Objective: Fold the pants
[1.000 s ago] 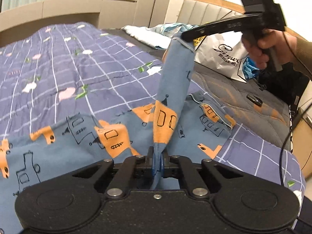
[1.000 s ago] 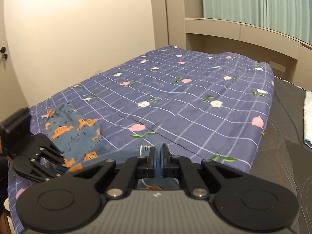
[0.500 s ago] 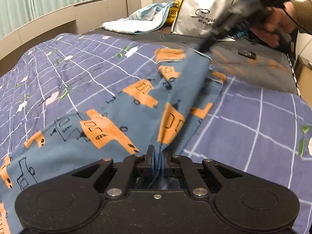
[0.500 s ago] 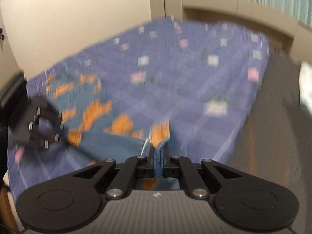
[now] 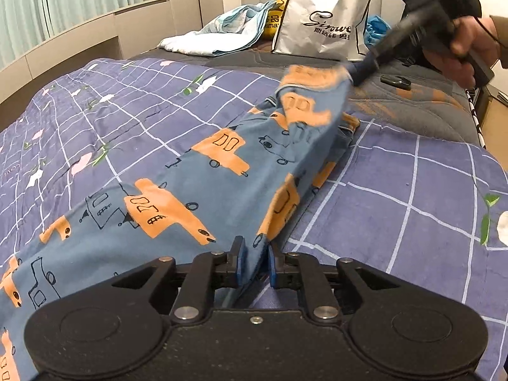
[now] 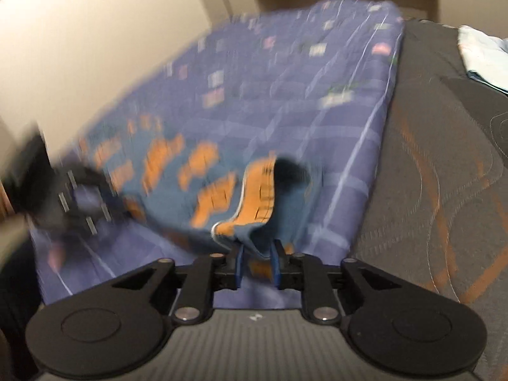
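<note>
Both the left hand-held gripper (image 5: 254, 265) and the right hand-held gripper (image 6: 257, 262), jaws parted, should free the pants (image 5: 203, 171) together so the fold lies flat on the bed (image 5: 397, 197).

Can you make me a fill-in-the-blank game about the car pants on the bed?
1. The pants are blue with cars coloured ____.
2. The pants lie on a purple quilt with a pattern of white ____.
3. Behind the pants stands a shopping bag coloured ____.
4. The left tongs and the right tongs are both ____, with pants cloth between their blue pads.

Missing words: orange; lines; white; open
</note>
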`<state>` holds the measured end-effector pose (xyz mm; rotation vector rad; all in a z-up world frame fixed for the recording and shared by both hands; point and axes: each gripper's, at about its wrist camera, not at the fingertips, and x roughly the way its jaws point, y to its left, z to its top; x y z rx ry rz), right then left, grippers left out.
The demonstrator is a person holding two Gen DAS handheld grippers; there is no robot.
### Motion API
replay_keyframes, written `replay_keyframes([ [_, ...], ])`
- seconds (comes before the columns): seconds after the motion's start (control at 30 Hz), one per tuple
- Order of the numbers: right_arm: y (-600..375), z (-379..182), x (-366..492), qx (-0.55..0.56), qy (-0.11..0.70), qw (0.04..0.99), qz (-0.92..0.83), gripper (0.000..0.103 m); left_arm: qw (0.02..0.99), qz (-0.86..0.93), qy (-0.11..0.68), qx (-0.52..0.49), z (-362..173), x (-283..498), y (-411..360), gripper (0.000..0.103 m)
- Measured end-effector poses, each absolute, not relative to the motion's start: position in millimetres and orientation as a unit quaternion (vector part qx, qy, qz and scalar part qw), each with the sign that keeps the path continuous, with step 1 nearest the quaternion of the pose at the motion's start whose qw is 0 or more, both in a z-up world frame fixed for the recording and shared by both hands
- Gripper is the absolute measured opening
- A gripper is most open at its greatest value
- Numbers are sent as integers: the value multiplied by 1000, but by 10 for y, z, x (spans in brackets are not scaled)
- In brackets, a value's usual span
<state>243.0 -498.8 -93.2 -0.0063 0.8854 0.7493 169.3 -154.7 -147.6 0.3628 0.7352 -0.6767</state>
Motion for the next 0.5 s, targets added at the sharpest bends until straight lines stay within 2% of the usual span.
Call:
replay_keyframes([
  [0.03,-4987,-874,2471,11,409,841,354,39,862,-322,351,173,-1476,1692,-1546,16],
  [0.07,-4982,-842,2524,23,406,843,352,42,862,-322,351,173,-1473,1690,-1549,17],
  [0.2,-5020,-732,2707,62,403,839,359,42,860,-327,348,179,-1464,1657,-1567,25],
  [0.4,-5148,-671,2640,14,431,827,361,46,859,-332,347,177,-1492,1662,-1561,25],
  [0.5,-5214,-693,2666,46,434,831,345,47,859,-332,346,179,-1505,1654,-1569,25],
])
